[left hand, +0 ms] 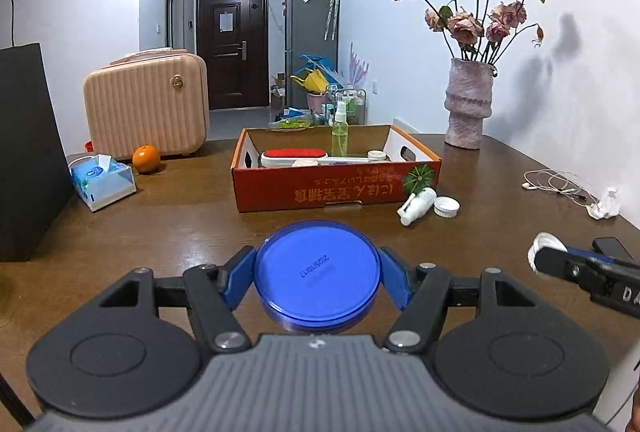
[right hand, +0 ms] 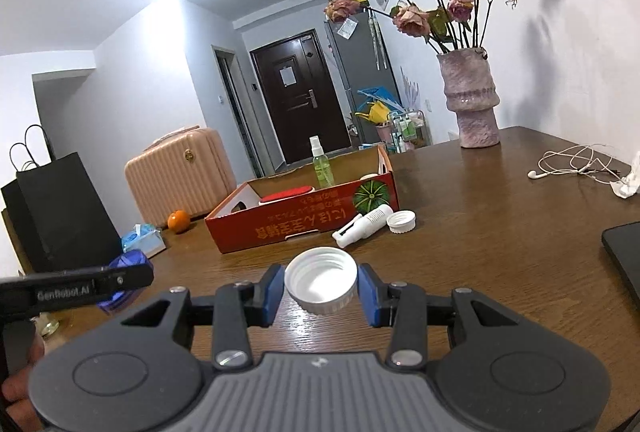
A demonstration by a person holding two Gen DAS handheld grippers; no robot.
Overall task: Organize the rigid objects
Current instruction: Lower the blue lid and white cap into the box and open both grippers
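Note:
My left gripper (left hand: 318,278) is shut on a round blue lidded container (left hand: 318,274), held above the table in front of the red cardboard box (left hand: 336,188). My right gripper (right hand: 320,288) is shut on a white screw cap (right hand: 321,284), open side up. The box (right hand: 280,228) holds a red-topped white case (left hand: 294,156), a green spray bottle (left hand: 340,130) and a small white jar (left hand: 376,155). A white bottle (left hand: 416,204) lies on its side beside a second white cap (left hand: 447,207) at the box's right front corner. They also show in the right wrist view: the bottle (right hand: 362,226) and the cap (right hand: 401,221).
A pink vase of dried roses (left hand: 468,102) stands at the back right. White earphones (left hand: 556,184) and a crumpled tissue (left hand: 606,204) lie at the right. A tissue pack (left hand: 102,180), an orange (left hand: 146,159), a pink suitcase (left hand: 148,108) and a black bag (left hand: 28,152) are at the left.

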